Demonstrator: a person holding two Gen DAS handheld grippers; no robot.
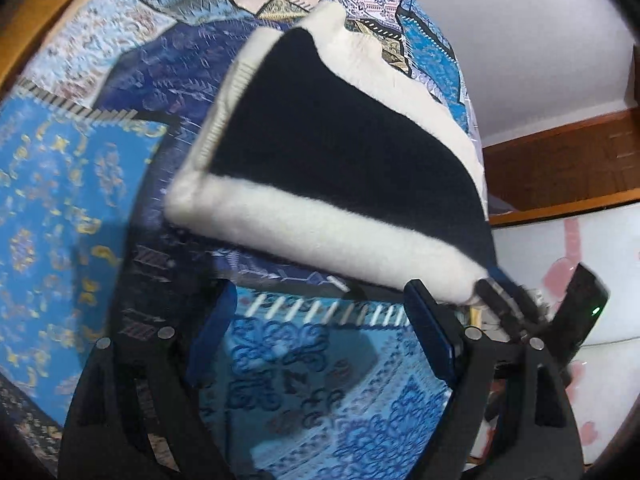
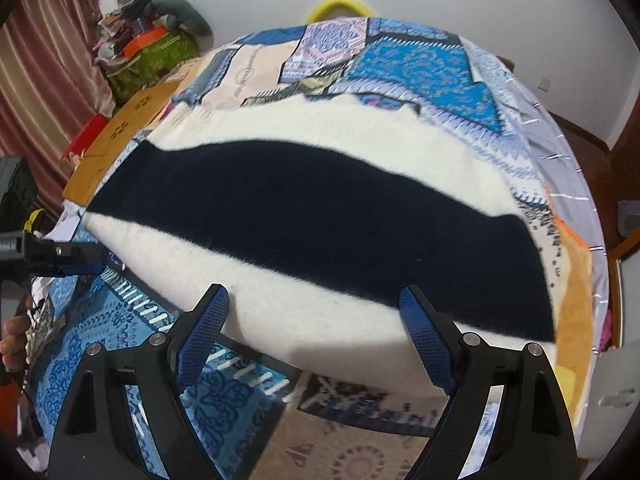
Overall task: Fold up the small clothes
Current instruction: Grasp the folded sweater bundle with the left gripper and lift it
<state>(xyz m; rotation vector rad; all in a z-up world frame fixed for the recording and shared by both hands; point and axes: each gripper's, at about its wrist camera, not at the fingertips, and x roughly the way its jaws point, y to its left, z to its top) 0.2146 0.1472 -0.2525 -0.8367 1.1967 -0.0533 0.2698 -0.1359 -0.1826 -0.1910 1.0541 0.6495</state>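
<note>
here, striped sweater (image 2: 312,216) flat, long axis crosswise

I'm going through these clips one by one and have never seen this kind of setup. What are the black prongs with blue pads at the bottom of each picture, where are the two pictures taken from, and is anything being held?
There is no robot here: a person carries a two-finger gripper in each hand, and each carries a wide-angle camera looking along its fingers. One picture comes from the left gripper, the other from the right gripper; the prongs are their fingers. Both stand open and hold nothing. On a patterned blue bedspread lies a cream and dark navy knitted garment, spread flat. In the right view the left gripper also shows at the picture's left edge, beside the garment's end, with part of a hand below it.
</note>
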